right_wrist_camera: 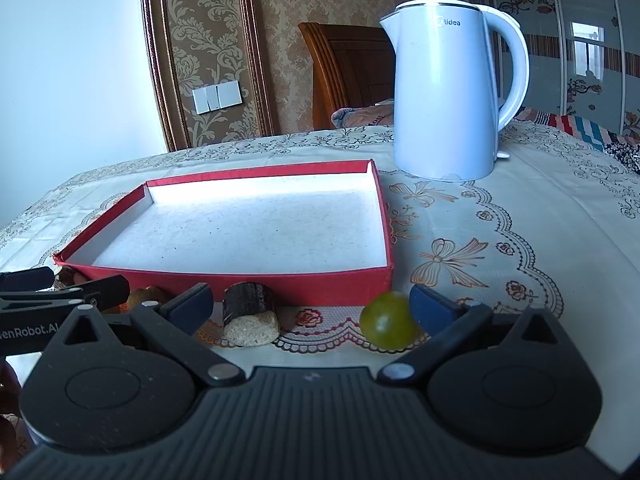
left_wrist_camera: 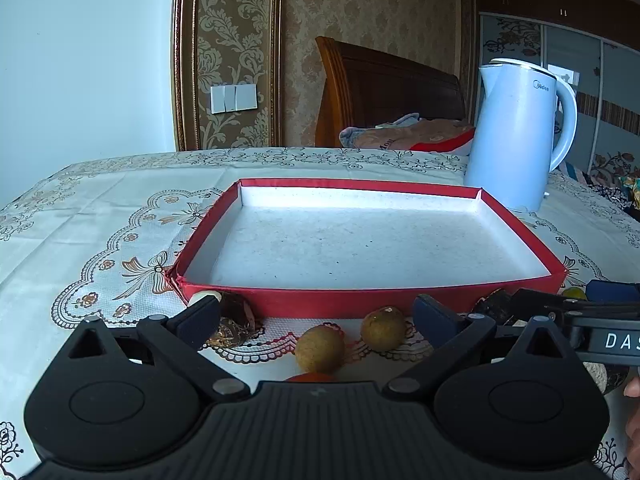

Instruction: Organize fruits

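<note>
A home bedroom is indicated: wooden headboard (left_wrist_camera: pixel 384 92), bedding (left_wrist_camera: pixel 412 134), damask wallpaper (left_wrist_camera: pixel 236 52), and sliding wardrobe doors (right_wrist_camera: pixel 580 52) are seen.

wall: damask wallpaper (left_wrist_camera: pixel 236 40) | headboard (left_wrist_camera: pixel 384 88) | wardrobe (left_wrist_camera: pixel 576 64)

"Midea" printed on white kettle (right_wrist_camera: pixel 448 96); "DAS", cut off, on right gripper (left_wrist_camera: pixel 560 304) bar in left view; "enRobot.AI", partly cut, on left gripper (right_wrist_camera: pixel 48 292) in right view.
</note>
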Available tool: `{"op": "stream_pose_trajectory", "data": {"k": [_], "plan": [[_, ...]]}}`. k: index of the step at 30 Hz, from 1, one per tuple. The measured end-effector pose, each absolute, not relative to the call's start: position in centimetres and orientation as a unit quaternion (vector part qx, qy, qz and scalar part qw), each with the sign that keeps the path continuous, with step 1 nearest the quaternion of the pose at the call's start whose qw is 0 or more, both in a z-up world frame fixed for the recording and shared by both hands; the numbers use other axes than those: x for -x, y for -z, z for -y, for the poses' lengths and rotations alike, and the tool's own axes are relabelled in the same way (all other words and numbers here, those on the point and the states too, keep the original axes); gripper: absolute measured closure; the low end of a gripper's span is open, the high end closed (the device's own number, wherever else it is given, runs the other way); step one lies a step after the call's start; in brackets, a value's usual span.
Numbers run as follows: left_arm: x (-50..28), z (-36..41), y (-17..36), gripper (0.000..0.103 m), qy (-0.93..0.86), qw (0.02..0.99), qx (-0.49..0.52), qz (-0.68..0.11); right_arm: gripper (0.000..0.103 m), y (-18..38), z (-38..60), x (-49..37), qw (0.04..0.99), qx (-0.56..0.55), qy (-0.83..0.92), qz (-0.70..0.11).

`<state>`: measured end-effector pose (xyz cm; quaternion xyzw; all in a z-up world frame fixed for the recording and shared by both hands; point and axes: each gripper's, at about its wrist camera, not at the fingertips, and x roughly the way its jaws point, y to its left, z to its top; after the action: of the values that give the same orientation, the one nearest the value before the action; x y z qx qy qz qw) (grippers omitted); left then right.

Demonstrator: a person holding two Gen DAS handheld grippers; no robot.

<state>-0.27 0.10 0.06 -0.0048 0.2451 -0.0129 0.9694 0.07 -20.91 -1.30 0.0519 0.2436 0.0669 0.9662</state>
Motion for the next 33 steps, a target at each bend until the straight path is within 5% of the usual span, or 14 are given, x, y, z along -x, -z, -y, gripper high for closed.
{"op": "stream_pose_trajectory", "data": {"k": [33], "plan": [[0.01,0.08,0.33,0.000,0.022,0.965,-0.006,-0.261,0.000,1.56,21.11,-0.38,0.964,-0.058,-0.058,-0.253]]}}
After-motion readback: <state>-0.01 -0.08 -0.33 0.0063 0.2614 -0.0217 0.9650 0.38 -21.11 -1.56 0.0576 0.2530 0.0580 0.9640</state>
